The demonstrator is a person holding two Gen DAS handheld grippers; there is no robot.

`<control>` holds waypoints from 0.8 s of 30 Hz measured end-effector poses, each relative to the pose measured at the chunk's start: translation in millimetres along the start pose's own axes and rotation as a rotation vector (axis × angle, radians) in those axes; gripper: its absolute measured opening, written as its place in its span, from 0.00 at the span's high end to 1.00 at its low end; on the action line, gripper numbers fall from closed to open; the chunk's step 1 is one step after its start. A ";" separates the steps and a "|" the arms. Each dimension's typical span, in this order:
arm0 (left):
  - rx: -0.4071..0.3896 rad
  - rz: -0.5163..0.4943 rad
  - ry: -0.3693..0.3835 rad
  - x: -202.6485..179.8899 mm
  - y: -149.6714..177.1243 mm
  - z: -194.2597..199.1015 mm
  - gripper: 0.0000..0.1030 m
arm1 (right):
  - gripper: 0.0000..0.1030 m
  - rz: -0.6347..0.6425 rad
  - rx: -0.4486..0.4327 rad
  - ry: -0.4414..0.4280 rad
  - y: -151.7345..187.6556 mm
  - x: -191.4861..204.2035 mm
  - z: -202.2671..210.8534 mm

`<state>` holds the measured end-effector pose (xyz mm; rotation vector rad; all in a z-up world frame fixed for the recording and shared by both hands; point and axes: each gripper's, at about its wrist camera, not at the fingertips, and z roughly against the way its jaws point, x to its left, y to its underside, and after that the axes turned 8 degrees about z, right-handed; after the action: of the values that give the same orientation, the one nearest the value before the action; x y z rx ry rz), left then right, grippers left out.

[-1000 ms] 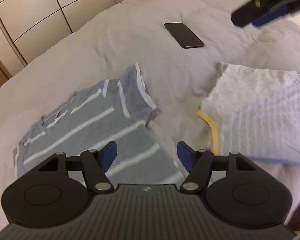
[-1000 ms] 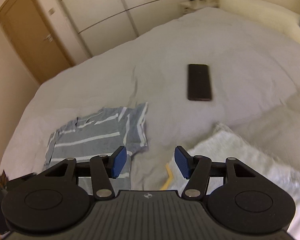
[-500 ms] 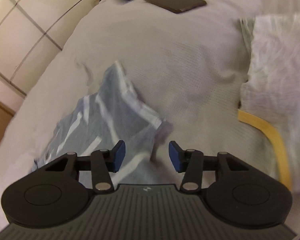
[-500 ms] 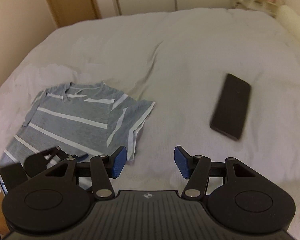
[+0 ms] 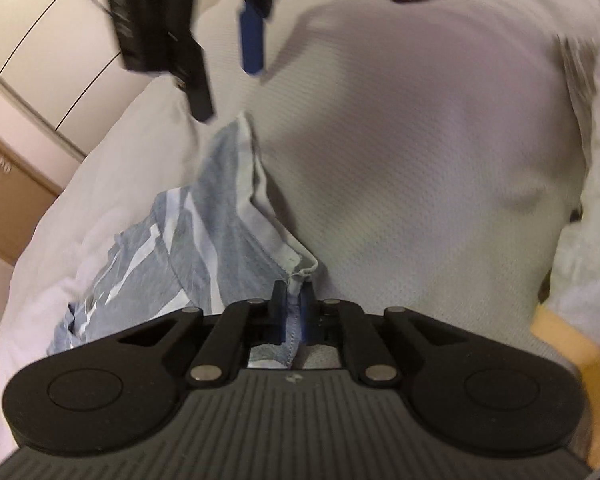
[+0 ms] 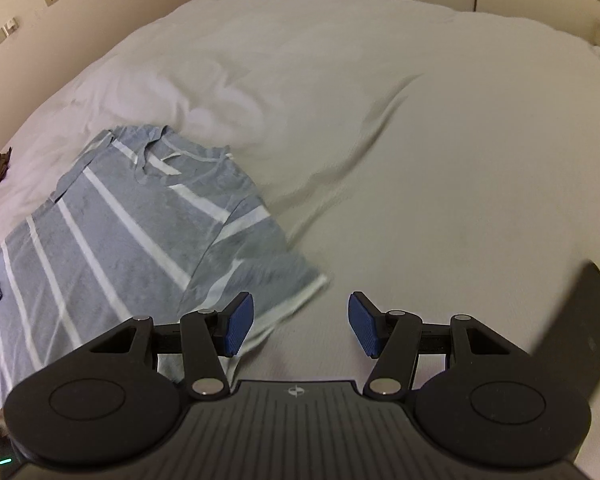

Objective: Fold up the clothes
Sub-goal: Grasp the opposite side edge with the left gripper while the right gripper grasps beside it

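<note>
Blue pads of the left gripper (image 5: 290,312) are clamped on the hem of the striped shirt (image 6: 112,240) lying on the bed (image 6: 420,160), so the right gripper (image 6: 300,320), jaws apart and empty, should pinch the near sleeve edge before lifting evenly.

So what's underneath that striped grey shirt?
The white bedcover shows all around the striped shirt, so presumably it lies beneath it too. Anything directly beneath is covered by the fabric. The left gripper pinches its hem.
</note>
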<state>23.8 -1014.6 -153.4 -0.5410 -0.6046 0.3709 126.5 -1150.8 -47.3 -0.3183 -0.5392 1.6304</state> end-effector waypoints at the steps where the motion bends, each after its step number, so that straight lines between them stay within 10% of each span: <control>1: -0.007 0.016 0.003 1.9 0.8 2.0 0.96 | 0.45 -0.005 0.010 -0.007 -3.5 -3.5 -7.9; 7: -0.031 0.069 0.010 6.1 1.1 5.1 0.96 | 0.57 -0.142 0.072 -0.108 -12.4 -29.1 -40.1; 12: -0.040 0.122 0.030 12.9 0.9 6.3 0.96 | 0.97 -0.282 0.101 -0.169 -11.2 -48.4 -51.6; 20: -0.034 0.288 0.090 29.4 2.8 18.1 0.95 | 0.99 -0.314 0.103 -0.037 -5.7 -44.9 -24.4; 24: -0.022 0.527 0.163 55.6 6.7 17.7 0.95 | 0.99 -0.308 0.109 -0.048 -10.9 -33.3 -22.4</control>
<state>54.2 -976.2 -120.8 -0.7437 -0.3013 0.8095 151.6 -1179.4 -64.2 -0.1091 -0.5065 1.3648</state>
